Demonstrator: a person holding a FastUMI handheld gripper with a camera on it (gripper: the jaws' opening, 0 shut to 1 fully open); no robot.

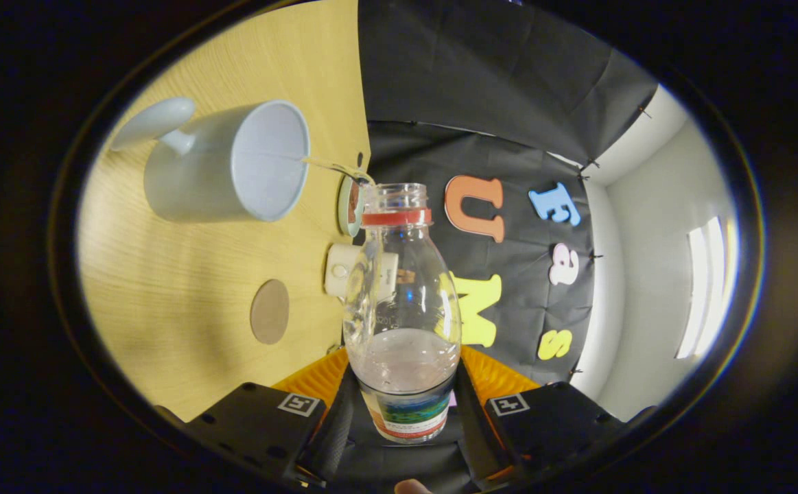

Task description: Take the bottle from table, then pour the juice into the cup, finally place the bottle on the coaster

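— Both fingers of the gripper (404, 405) clamp the clear bottle (402, 302), tipped toward the cup (230, 161).
— Uncapped, red neck ring; a thin stream, I think, reaches the cup's rim.

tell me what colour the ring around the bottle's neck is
Red, clearest in the gripper view: the ring on the bottle.

Tongs (402, 401) rolled sideways, fingers clamped
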